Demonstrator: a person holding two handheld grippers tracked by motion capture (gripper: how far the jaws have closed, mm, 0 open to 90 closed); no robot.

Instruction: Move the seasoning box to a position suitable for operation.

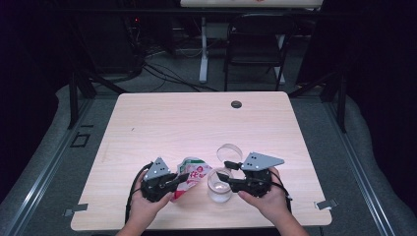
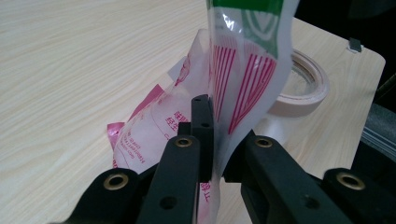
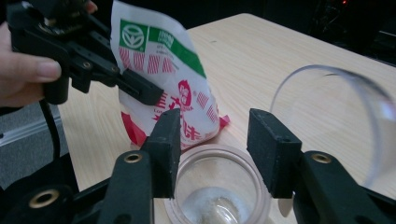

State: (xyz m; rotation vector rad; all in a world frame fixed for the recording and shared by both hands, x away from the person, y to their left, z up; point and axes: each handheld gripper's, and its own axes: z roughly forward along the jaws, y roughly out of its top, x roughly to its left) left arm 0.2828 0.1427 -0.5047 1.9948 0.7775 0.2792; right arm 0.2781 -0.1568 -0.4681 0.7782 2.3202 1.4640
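In the left gripper view the packet (image 2: pixel 243 65) runs off the top edge, so its upper end is cut away, and its lower end drops behind the black jaws. It also hides the near side of the tape roll (image 2: pixel 306 86). In the right gripper view the glass jar (image 3: pixel 219 196) is cut off at the bottom edge and partly masked by the jaws; what lies at its bottom is too blurred to tell. The clear lid (image 3: pixel 336 121) runs past the right edge.

Glossy plastic packet (image 1: pixel 191 178), clear glass jar (image 1: pixel 219 185), matt wooden table (image 1: pixel 196 118).
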